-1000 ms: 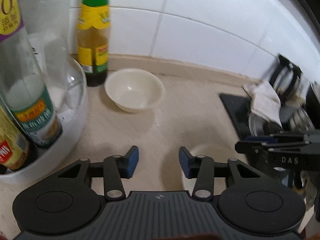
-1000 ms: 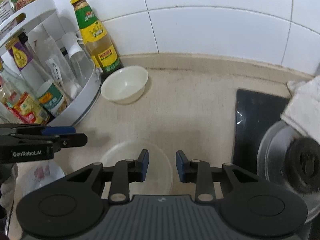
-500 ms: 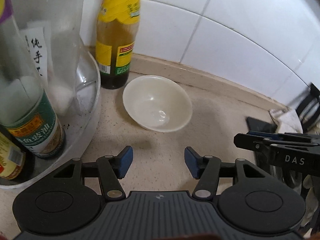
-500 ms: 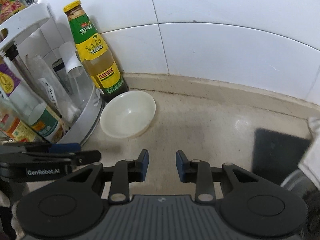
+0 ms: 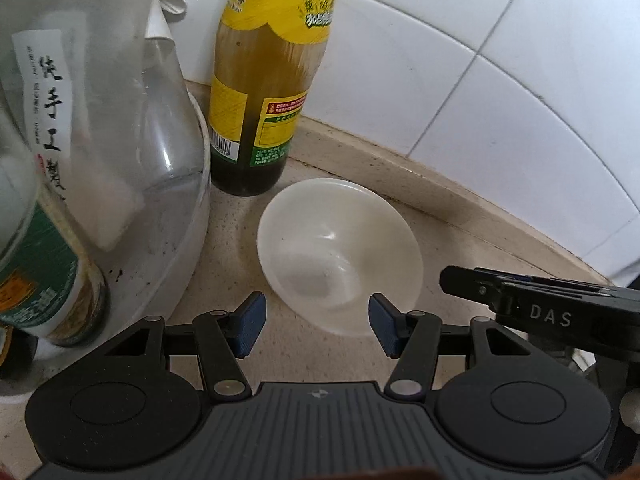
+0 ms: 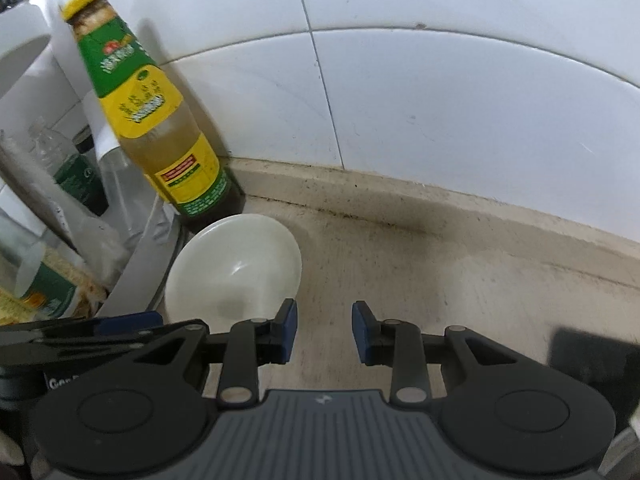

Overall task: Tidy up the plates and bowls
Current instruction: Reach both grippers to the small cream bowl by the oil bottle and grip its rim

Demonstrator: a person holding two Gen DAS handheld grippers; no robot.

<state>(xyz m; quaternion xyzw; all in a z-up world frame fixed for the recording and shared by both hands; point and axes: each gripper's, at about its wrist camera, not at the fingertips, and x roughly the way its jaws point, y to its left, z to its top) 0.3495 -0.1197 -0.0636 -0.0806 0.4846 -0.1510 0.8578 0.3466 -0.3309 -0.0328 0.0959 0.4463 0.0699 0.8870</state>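
A small cream bowl [image 5: 340, 252] sits upright and empty on the beige counter by the wall. My left gripper [image 5: 316, 326] is open, its blue pads on either side of the bowl's near rim, not touching it. The bowl also shows in the right wrist view [image 6: 234, 270], left of centre. My right gripper [image 6: 324, 332] is open and empty over bare counter, just right of the bowl. The right gripper's body shows at the right of the left wrist view [image 5: 540, 312].
A sauce bottle [image 5: 272, 80] with a yellow and green label stands against the tiled wall behind the bowl. A white round condiment rack [image 5: 176, 248] with several bottles stands to the left. A black stove edge [image 6: 592, 360] is at the right.
Both grippers moved forward and left toward the bowl. The left gripper opened wider and now straddles the bowl's near rim. The glass plate and stove have dropped out of view.
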